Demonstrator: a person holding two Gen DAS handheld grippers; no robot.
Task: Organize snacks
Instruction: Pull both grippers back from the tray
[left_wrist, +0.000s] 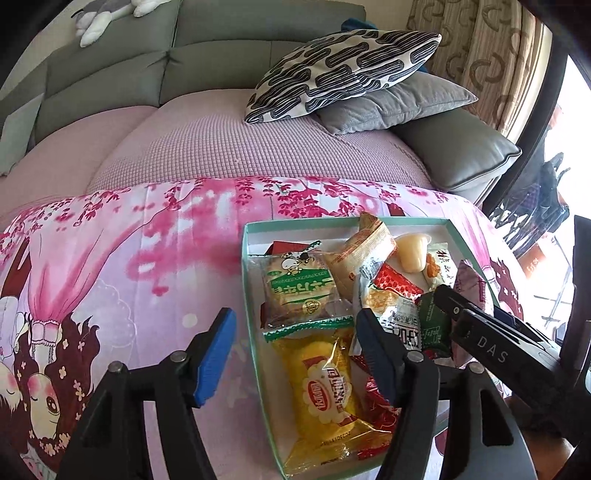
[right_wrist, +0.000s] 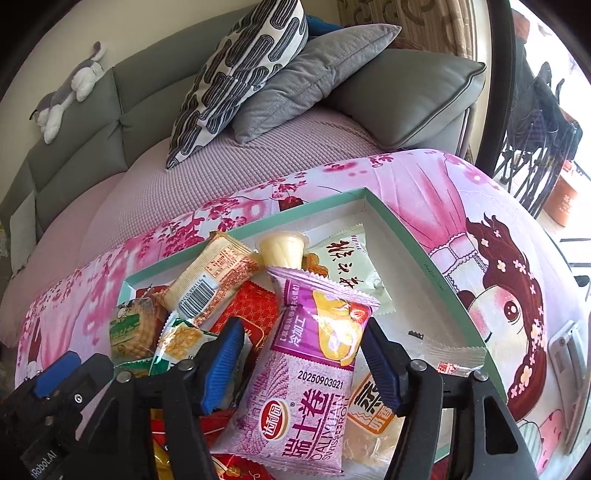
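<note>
My right gripper (right_wrist: 303, 360) stands half-wide around the purple Swiss roll pack (right_wrist: 306, 376), pads clear, seen only in the right view. My left gripper (left_wrist: 295, 354) gapes over the tray (left_wrist: 251, 258) rim; yellow pack (left_wrist: 325, 391) inside at 6 o'clock, sofa cushions (left_wrist: 343, 70) at 12.

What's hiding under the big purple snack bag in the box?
Under the purple Swiss roll packet peek a red packet, an orange-labelled clear packet and a pale green packet. They lie in the green box. Anything directly beneath its middle is covered.
</note>
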